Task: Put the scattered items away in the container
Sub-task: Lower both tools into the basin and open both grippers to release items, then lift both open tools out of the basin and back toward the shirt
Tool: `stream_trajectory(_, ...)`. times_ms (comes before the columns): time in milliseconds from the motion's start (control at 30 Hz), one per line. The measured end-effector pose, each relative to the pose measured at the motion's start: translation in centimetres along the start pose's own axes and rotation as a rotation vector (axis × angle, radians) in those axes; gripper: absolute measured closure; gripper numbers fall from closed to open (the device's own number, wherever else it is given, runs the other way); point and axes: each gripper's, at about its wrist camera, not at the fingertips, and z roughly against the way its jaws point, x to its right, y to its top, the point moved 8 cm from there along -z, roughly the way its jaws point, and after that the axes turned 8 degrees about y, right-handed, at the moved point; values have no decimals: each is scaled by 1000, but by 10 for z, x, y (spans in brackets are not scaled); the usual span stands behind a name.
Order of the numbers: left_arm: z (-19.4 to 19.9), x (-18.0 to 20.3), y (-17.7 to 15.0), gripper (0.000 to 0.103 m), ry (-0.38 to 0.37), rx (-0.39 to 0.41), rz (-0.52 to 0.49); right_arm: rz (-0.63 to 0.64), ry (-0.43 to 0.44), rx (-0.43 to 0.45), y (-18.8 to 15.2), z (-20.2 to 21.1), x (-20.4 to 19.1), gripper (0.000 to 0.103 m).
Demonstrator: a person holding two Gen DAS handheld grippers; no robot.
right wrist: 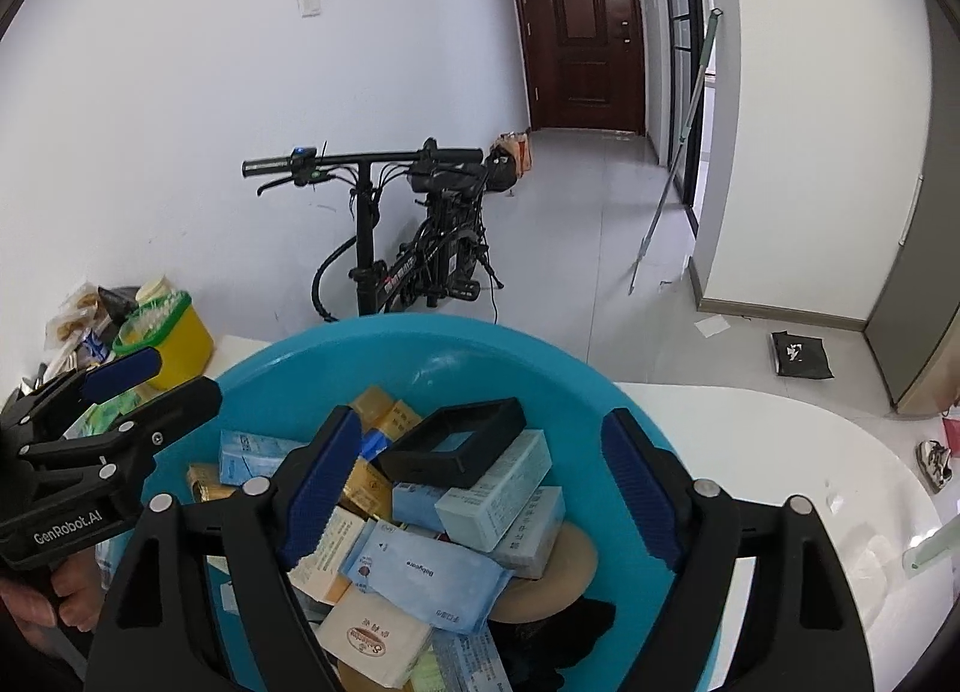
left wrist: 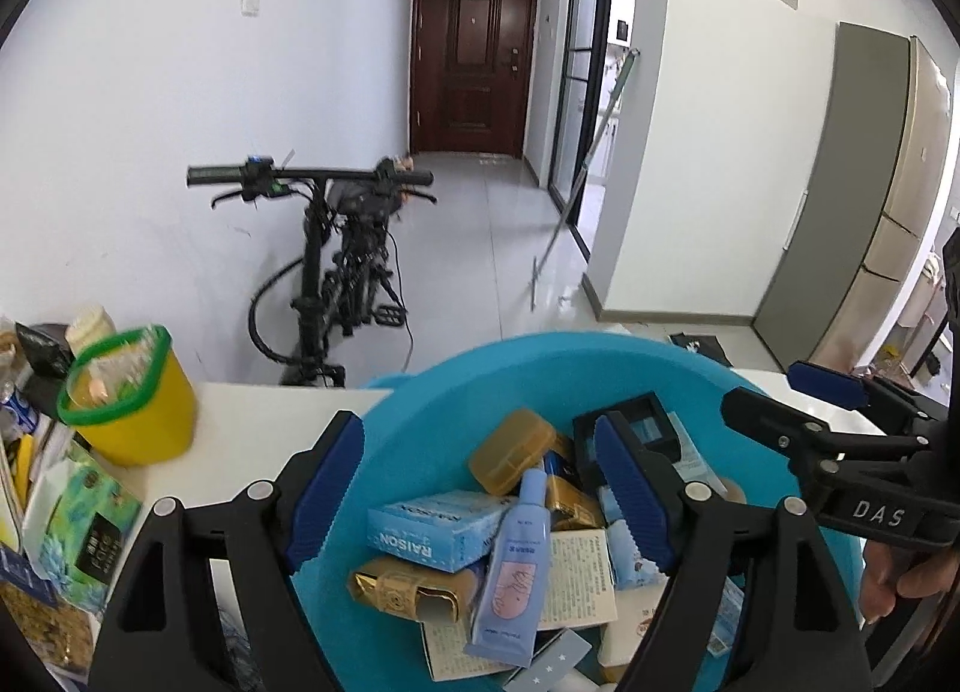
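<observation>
A blue plastic basin (left wrist: 540, 356) (right wrist: 384, 344) stands on the white table (left wrist: 252, 428) and holds several small items: a blue RAISON box (left wrist: 438, 530), a light blue tube (left wrist: 516, 566), an amber case (left wrist: 510, 449), gold packets (left wrist: 402, 587), a black square frame (right wrist: 459, 443), pale blue boxes (right wrist: 498, 488) and a wipes pack (right wrist: 426, 572). My left gripper (left wrist: 480, 488) is open and empty above the basin's left side. My right gripper (right wrist: 480, 488) is open and empty above its right side. Each gripper shows in the other's view, the right (left wrist: 786, 404) and the left (right wrist: 150, 386).
A yellow tub with a green rim (left wrist: 126, 392) (right wrist: 168, 332) stands at the table's left among snack packs and a green box (left wrist: 84, 518). A folding bicycle (left wrist: 336, 272) (right wrist: 408, 248) stands beyond the table's far edge. A fridge (left wrist: 870, 200) is at right.
</observation>
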Motion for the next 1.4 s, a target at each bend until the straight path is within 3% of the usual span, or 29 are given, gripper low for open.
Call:
stream_trajectory(67,6,-1,4,17,-2,30,4,-9,-6,29,4,6,2,3)
stream_trajectory(100,9,-1,6,16,-5,44,6,-14,-9,50,6,9,2,1)
stream_trajectory(600,58,-3,32,13,6,281,8,11,-14,270,34,57,-2,1)
stream_trajectory(700,70,-3,34,0,13,325,8,32,-23,301,37,63,-5,1)
stream_trajectory(800,81,-3,36,0,21,368,8,44,-38,318,39,68,-7,1)
stream_trajectory(1400,100,-5,33,0,4,391,49,69,-47,388,43,87,-16,1)
